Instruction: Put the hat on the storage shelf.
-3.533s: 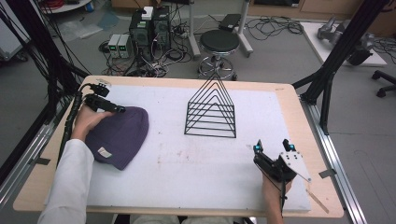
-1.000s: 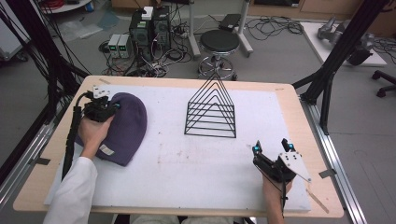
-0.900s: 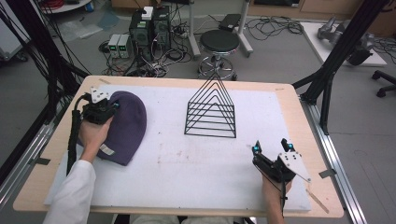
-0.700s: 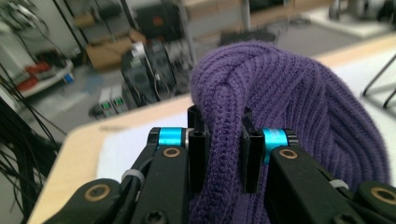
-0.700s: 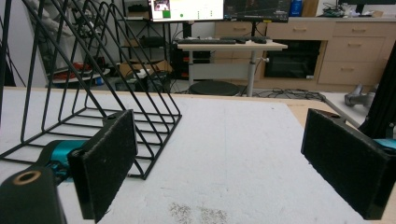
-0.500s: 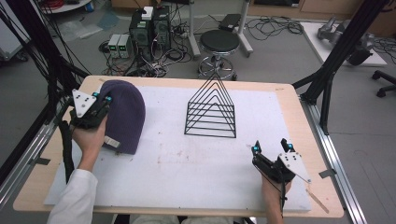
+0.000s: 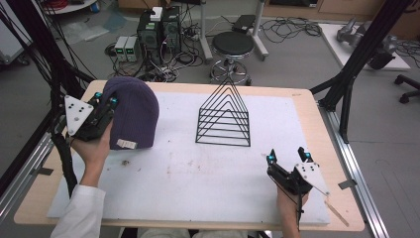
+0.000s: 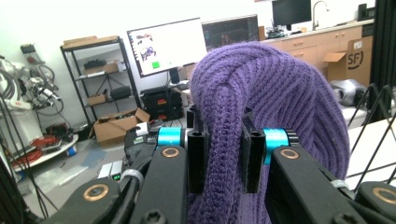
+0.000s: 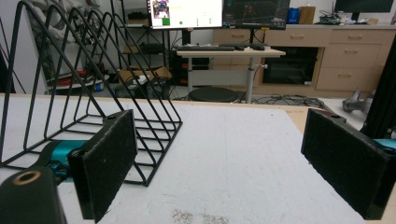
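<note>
A: One purple beanie (image 7: 132,113) is hanging at the left of the high view, lifted partly off the white mat (image 7: 198,168), with a fold of knit pinched between the jaws of the left gripper (image 8: 223,156).

B: Is that pinch looking safe?

A: It is biting a thick ridge, so I am judging it secure. To do this well, I would be keeping the squeeze firm and lifting steadily until the label edge is clearing the worktop (image 7: 307,106), then steering toward the black wire rack (image 7: 224,119) without dragging the knit across its peaks.

B: And the right gripper (image 7: 287,159)?

A: It is resting at the lower right, jaws spread wide and holding nothing.

B: What is differing from a second ago?

A: Then the beanie was lying flat; now it is raised and shifted toward the upper left, while the right hand is staying put.
</note>
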